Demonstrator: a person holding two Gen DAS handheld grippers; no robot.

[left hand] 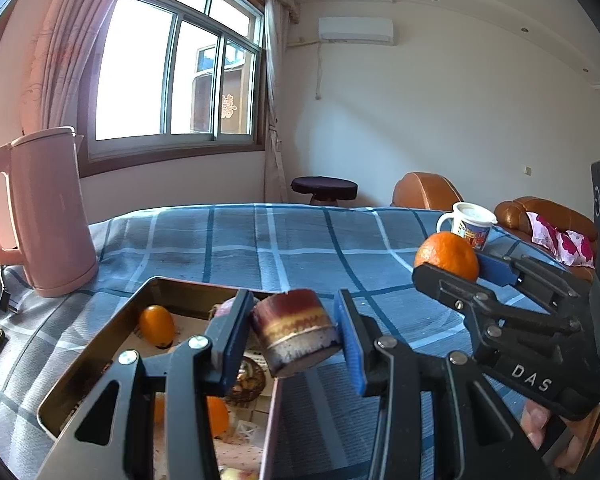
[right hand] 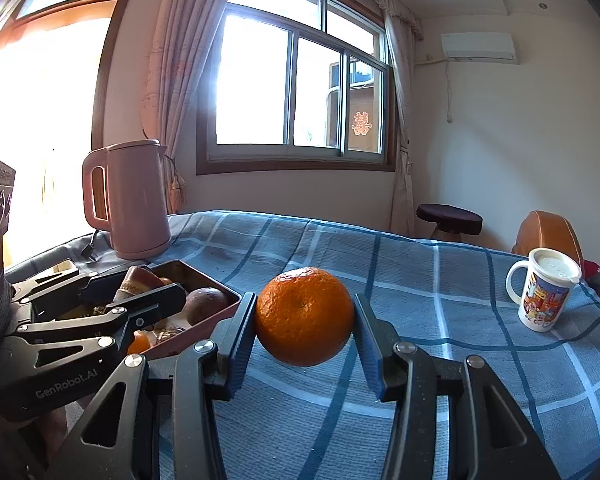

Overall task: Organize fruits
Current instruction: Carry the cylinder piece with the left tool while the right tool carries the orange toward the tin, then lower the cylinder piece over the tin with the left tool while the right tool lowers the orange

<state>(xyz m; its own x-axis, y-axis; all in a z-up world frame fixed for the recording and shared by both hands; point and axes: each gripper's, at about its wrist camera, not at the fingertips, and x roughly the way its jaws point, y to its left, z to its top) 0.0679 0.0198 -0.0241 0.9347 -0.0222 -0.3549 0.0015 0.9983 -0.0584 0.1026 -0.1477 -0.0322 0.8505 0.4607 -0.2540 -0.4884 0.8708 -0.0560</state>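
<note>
Orange and round, a dimpled mandarin [right hand: 305, 316] sits clenched between the blue pads of the right claw [right hand: 305, 320], held in the air above the blue checked cloth on the desk [right hand: 440, 280]. The left claw [left hand: 294, 332] grips a short maroon cylinder with cream and yellow bands [left hand: 296, 330] — what it is made of I cannot tell — just over the near corner of the shallow rectangular metal tin [left hand: 100, 360]. That tin already holds a small oval orange fruit [left hand: 157, 326], another orange piece lower down and some wrapped items.

The likely trouble lies in the two claws working side by side: they hang close together, and a careless swing toward the tin could knock one into the other. The mandarin is pinched only across its middle, so a jolt might roll it out onto the cloth. The tin looks crowded — a fruit dropped on the heap may tumble over the low rim.
</note>
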